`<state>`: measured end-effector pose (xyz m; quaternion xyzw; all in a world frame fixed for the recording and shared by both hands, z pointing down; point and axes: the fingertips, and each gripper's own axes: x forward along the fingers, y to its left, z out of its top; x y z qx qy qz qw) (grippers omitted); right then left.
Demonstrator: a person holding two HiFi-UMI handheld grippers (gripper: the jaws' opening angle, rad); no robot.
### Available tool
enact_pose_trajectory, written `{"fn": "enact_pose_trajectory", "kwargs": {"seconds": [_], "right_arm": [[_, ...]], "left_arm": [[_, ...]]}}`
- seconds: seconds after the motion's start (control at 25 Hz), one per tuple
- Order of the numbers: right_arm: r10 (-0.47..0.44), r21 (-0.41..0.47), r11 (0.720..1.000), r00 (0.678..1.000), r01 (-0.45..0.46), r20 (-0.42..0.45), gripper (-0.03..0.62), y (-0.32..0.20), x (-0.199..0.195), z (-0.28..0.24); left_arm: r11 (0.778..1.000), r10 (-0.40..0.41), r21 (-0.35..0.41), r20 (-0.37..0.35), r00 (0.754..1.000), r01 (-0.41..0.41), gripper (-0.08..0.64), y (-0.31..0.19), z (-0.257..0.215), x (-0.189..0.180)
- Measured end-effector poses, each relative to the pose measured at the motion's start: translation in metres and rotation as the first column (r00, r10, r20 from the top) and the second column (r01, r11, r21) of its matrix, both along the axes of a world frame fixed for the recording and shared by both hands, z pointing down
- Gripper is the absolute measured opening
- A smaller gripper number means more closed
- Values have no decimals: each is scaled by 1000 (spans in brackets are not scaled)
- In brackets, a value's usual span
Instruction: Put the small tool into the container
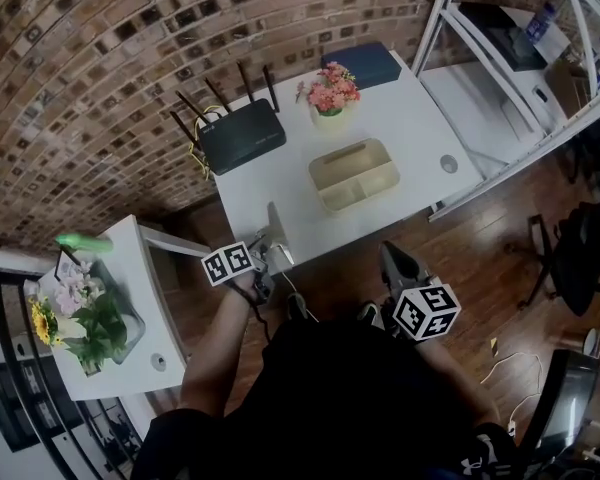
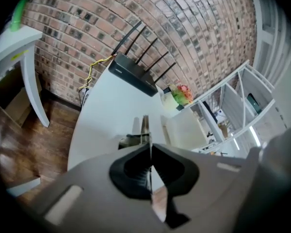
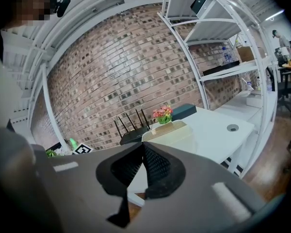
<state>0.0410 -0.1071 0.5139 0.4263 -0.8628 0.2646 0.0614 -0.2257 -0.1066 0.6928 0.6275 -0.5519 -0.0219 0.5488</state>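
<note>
Left gripper view: my left gripper (image 2: 149,152) clenches the thin grey metal tool (image 2: 144,127). Head view: open white table (image 1: 280,183) separates it from the beige divided plastic container (image 1: 355,175); my right gripper (image 3: 141,149), clenched empty, hangs past the table's near edge.

office; white desk (image 1: 400,128), router (image 1: 242,134), metal shelving (image 1: 500,43)

A black router (image 1: 242,135) stands beside pink flowers (image 1: 330,90) near the brick wall (image 1: 100,48).

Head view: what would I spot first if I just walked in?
A black router with tall antennas sits at the table's back by the brick wall, pink flowers beside it. A beige container lies mid-table, and the left gripper grips a small tool at the near edge.
</note>
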Motion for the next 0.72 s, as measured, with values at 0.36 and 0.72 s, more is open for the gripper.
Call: {"fn": "enact_pose_trajectory", "kwargs": {"seconds": [0.36, 0.72], "right_arm": [[21, -1, 1000, 1000, -21, 7, 9, 2, 5, 1], [76, 2, 997, 997, -76, 14, 8, 6, 18, 0]], "left_arm": [[979, 84, 182, 58, 995, -93, 6, -28, -75, 25], [918, 128, 357, 139, 982, -171, 6, -67, -152, 52]]}}
